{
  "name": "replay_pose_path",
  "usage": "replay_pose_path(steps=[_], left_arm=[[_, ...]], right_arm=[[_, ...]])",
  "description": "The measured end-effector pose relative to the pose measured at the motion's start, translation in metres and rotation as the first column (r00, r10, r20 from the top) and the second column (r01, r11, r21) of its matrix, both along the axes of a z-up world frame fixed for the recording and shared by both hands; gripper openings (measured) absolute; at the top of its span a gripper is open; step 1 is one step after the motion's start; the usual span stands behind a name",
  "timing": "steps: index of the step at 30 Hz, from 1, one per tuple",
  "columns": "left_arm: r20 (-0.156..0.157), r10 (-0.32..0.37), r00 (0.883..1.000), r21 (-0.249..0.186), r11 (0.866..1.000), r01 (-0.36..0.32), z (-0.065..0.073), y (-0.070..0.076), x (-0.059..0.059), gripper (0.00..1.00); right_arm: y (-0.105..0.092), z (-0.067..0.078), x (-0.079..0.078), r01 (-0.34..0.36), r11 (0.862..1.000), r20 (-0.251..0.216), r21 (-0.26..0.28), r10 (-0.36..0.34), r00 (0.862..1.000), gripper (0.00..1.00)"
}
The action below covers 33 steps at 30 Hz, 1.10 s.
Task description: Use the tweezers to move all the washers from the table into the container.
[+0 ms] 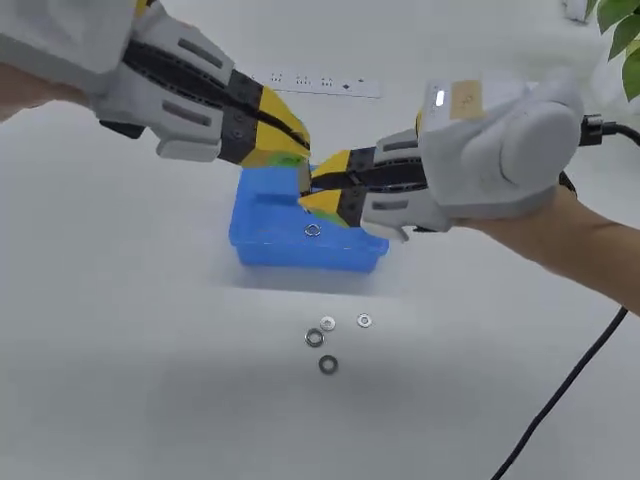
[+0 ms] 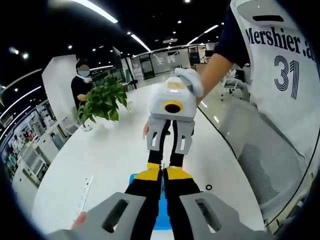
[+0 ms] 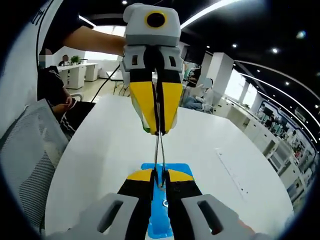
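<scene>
Thin metal tweezers (image 3: 159, 152) run between the two grippers, which meet tip to tip above the blue container (image 1: 262, 225). My left gripper (image 1: 300, 150) comes in from the upper left, shut on one end of the tweezers. From the right, my right gripper (image 1: 313, 190) is shut on the other end. One washer (image 1: 312, 231) lies inside the container. Several more washers (image 1: 327, 338) lie loose on the white table in front of it. In the right gripper view my own yellow tips (image 3: 159, 176) hold the tweezers over the container (image 3: 161, 212).
A white power strip (image 1: 322, 83) lies behind the container. A black cable (image 1: 570, 390) trails off the right gripper toward the front right. A green plant (image 1: 622, 40) stands at the far right corner. A person (image 2: 82, 85) stands beyond the table.
</scene>
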<state>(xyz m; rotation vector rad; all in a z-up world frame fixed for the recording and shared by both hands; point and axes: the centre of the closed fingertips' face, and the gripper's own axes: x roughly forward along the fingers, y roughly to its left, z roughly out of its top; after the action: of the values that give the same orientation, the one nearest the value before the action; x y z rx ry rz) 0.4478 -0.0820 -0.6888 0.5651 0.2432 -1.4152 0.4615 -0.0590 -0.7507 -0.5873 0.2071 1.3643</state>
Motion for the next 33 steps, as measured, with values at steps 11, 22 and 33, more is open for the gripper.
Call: replay_pose_path(steps=[11, 22, 33], left_arm=[[-0.051, 0.021, 0.998, 0.014, 1.000, -0.021, -0.039, -0.004, 0.033, 0.06], [-0.136, 0.059, 0.989, 0.036, 0.998, -0.054, -0.082, -0.003, 0.046, 0.06], [-0.160, 0.073, 0.984, 0.031, 0.997, -0.069, -0.092, -0.004, 0.052, 0.06]], right_arm=[[0.003, -0.039, 0.029, 0.022, 0.999, -0.047, -0.044, -0.024, 0.999, 0.10], [0.003, -0.084, 0.035, 0.045, 0.993, -0.119, -0.110, -0.059, 0.991, 0.10], [0.000, -0.095, 0.041, 0.067, 0.989, -0.140, -0.130, -0.085, 0.987, 0.10]])
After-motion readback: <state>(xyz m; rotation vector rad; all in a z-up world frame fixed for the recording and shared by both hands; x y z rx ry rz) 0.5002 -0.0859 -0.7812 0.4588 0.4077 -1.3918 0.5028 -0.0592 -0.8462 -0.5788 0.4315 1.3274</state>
